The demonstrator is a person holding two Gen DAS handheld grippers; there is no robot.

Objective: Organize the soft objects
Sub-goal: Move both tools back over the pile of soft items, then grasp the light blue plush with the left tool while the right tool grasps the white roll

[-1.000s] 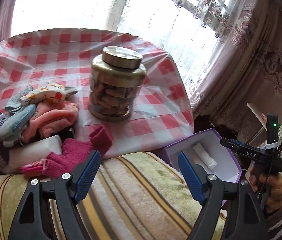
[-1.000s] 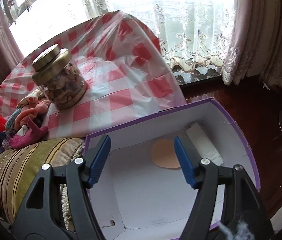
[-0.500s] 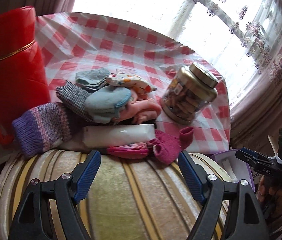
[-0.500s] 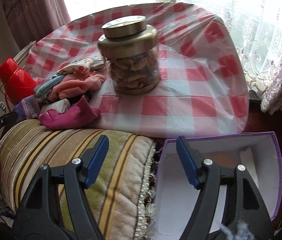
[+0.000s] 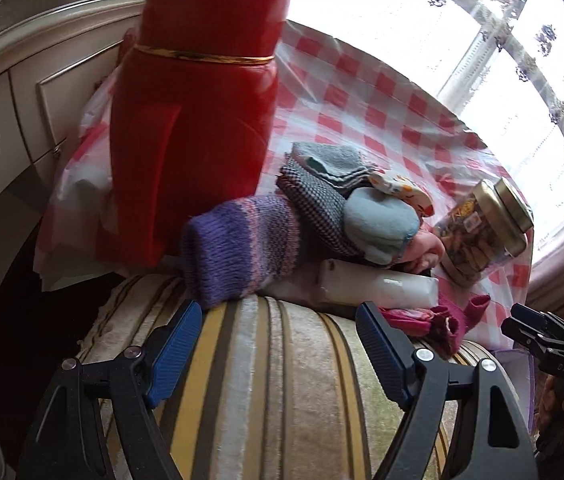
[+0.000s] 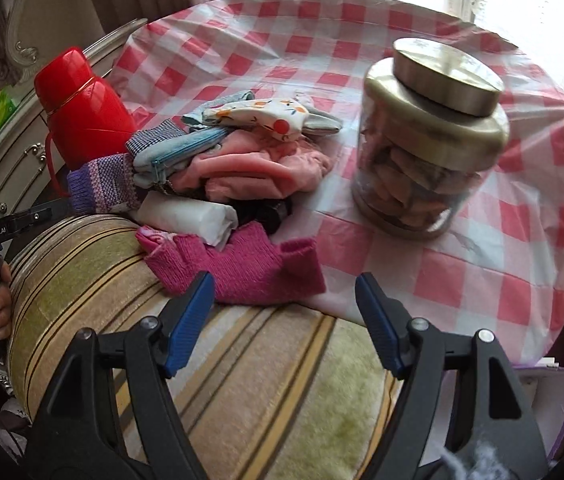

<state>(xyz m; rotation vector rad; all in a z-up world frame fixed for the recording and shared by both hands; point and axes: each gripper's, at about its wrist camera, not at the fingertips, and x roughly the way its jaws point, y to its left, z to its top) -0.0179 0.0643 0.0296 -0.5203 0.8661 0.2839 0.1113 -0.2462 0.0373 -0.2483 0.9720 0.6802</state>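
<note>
A round table under a red-and-white checked tablecloth [image 6: 481,248] carries everything, and a striped cushion [image 6: 210,368] butts against its near edge, so the pile of soft things spills from the cloth onto the cushion's top. Bare checked cloth lies behind the pile toward the far edge and around the glass jar [image 6: 427,140] with the brass lid, which stands upright near the right edge, apart from the pile. At the left edge an upright red thermos [image 5: 198,112] closes that side, with a cream drawer cabinet [image 5: 22,120] just beyond it. A corner of a purple box [image 6: 541,400] shows below the table's right edge. In the pile, a purple knit sock [image 5: 242,248] leans at the thermos's foot, touching a houndstooth sock [image 5: 317,208], a grey sock [image 5: 329,162] and a light blue sock [image 5: 381,224]; a white fruit-print pouch [image 6: 266,116] tops the pink garment [image 6: 258,172], and a white wrapped pack [image 6: 190,216] lies under them at the near edge. The magenta knit glove [image 6: 242,268] lies nearest, half on the cushion. The left gripper [image 5: 280,348] hangs over the cushion with its jaws spread wide and nothing between them, its left blue pad just short of the purple sock. The right gripper [image 6: 283,320] is likewise spread wide and empty, low over the cushion, with the magenta glove just ahead of its left pad.
</note>
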